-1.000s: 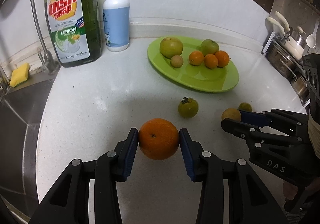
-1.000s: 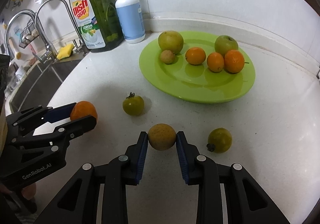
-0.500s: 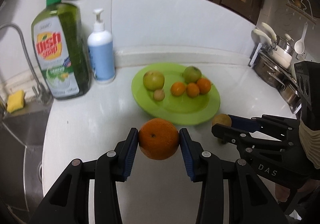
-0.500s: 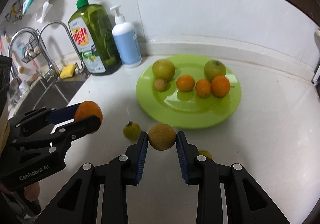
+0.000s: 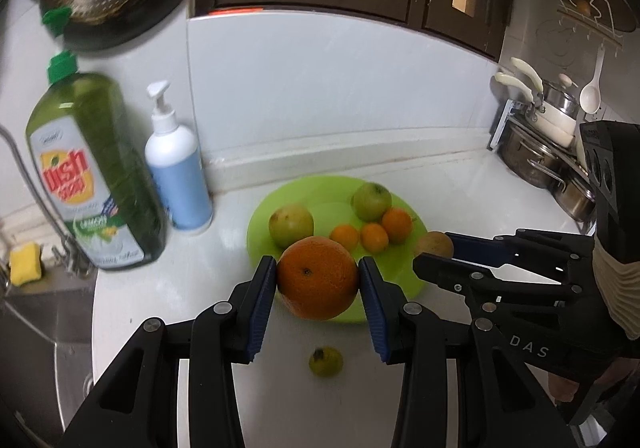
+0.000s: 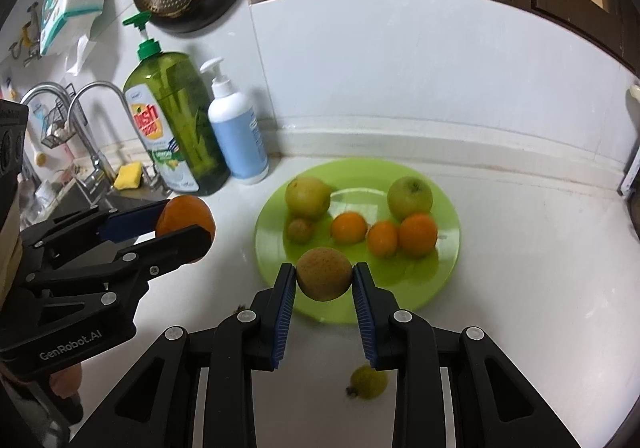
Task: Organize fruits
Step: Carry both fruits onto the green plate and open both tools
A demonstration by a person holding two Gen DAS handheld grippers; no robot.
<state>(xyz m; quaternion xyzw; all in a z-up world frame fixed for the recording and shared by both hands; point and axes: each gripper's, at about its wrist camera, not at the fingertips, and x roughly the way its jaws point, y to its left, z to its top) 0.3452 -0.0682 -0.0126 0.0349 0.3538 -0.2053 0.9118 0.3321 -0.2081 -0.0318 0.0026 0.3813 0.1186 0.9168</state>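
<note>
The white countertop [image 6: 520,248] carried all items noted. A green dish soap bottle [image 6: 176,128] and a white-and-blue pump bottle [image 6: 238,136] stood side by side against the back wall, left of the plate, with a yellow sponge [image 6: 129,175] beside the faucet [image 6: 86,120] at the sink.

The green plate [image 6: 448,216] sat near the back wall and held six fruits: a yellow-green pear-like fruit [image 6: 308,197] and a green apple [image 6: 410,198] at the rear, a small brown fruit [image 6: 300,230] just in front of the pear-like one, and three small oranges [image 6: 382,234] in a row, the two on the right touching.

The left gripper [image 5: 318,284] was observed pinching a large orange [image 5: 318,278] between its blue pads, held off the counter and in front of the plate's near edge. The right gripper [image 6: 324,282] was observed pinching a round tan-brown fruit [image 6: 324,274] in the same manner, held above the plate's near rim. In the left wrist view the right gripper and its fruit appeared at the plate's right edge.

One small green fruit [image 6: 368,382] with a dark stem lay on the counter, apart from the plate and below the right gripper. The left wrist view also showed a small green fruit [image 5: 325,361] on the counter below the orange; whether it was the same one could not be determined.
</note>
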